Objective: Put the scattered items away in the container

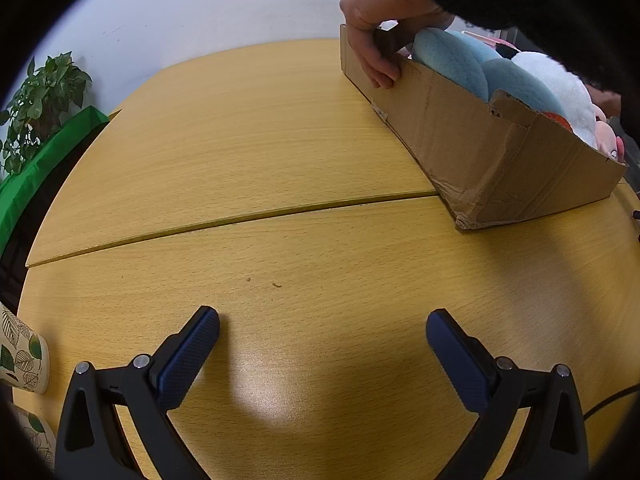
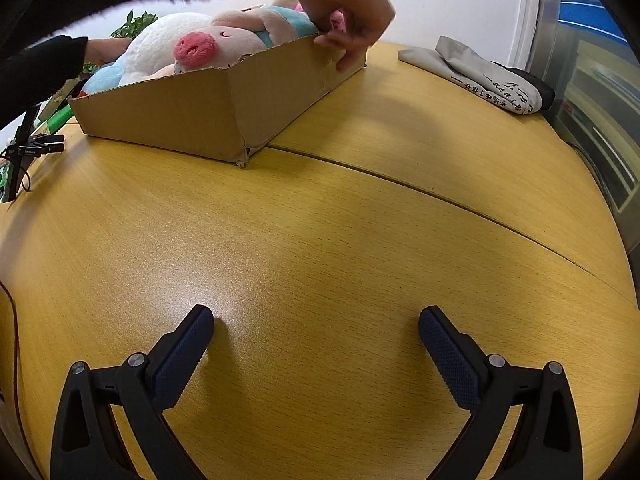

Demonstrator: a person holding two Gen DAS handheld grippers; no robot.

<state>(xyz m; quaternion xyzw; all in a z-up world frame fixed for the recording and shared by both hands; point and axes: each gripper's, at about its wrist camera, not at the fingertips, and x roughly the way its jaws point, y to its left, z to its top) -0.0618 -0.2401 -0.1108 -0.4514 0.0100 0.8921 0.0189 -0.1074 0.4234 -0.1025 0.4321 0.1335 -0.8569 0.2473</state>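
Note:
A cardboard box (image 1: 472, 136) stands on the wooden table at the upper right of the left wrist view and holds plush toys, blue (image 1: 460, 64) and white. In the right wrist view the box (image 2: 192, 120) sits at the upper left with a pink-snouted pig plush (image 2: 204, 48) on top. Two bare hands grip the box ends (image 1: 372, 28) (image 2: 352, 28). My left gripper (image 1: 322, 330) is open and empty, low over the table. My right gripper (image 2: 316, 328) is open and empty, low over the table.
A grey folded cloth bag (image 2: 480, 76) lies at the table's far right. A potted plant (image 1: 44, 96) and green cloth (image 1: 48, 152) are at the far left. Leaf-printed paper cups (image 1: 20, 356) stand at the left edge. A black clamp stand (image 2: 28, 152) is at the left.

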